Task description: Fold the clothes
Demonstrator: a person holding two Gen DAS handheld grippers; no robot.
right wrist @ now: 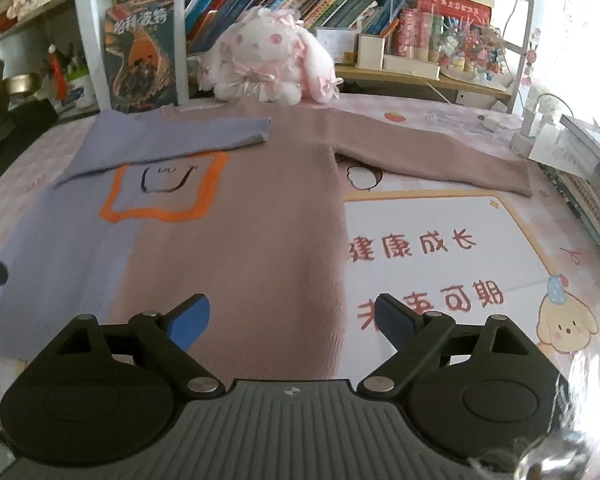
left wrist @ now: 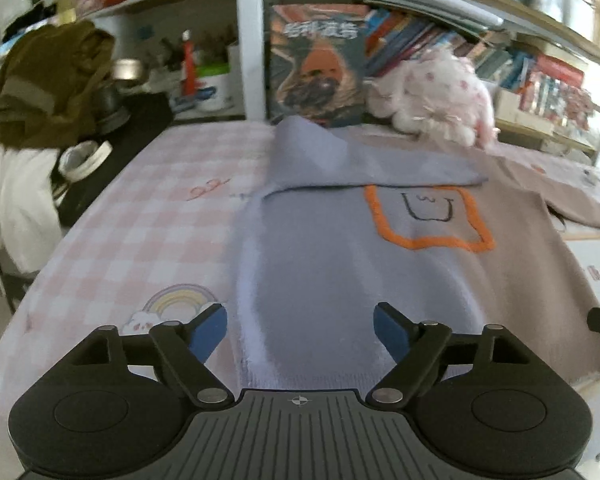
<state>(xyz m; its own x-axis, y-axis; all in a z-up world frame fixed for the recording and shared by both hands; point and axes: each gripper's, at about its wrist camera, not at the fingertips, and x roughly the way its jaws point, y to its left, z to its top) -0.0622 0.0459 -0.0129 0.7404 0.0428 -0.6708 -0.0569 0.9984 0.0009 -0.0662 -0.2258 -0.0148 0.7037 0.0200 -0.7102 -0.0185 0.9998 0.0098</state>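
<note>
A two-tone sweater (left wrist: 340, 264) (right wrist: 236, 240), lavender on one half and dusty pink on the other, lies flat on the table with an orange-outlined patch (left wrist: 428, 216) (right wrist: 168, 188) on its chest. Its lavender sleeve (left wrist: 364, 160) (right wrist: 188, 136) is folded across the chest. The pink sleeve (right wrist: 432, 152) stretches out to the right. My left gripper (left wrist: 300, 334) hovers open above the lavender hem, with nothing between its blue pads. My right gripper (right wrist: 292, 324) is open over the pink hem, also with nothing in it.
A pink checked cloth (left wrist: 148, 216) and a printed mat (right wrist: 452, 256) cover the table. A plush rabbit (right wrist: 268, 60), an upright book (right wrist: 140, 48) and shelves of books stand along the back. Brown clothing (left wrist: 52, 80) piles up at the left. Chargers (right wrist: 528, 128) sit at the right edge.
</note>
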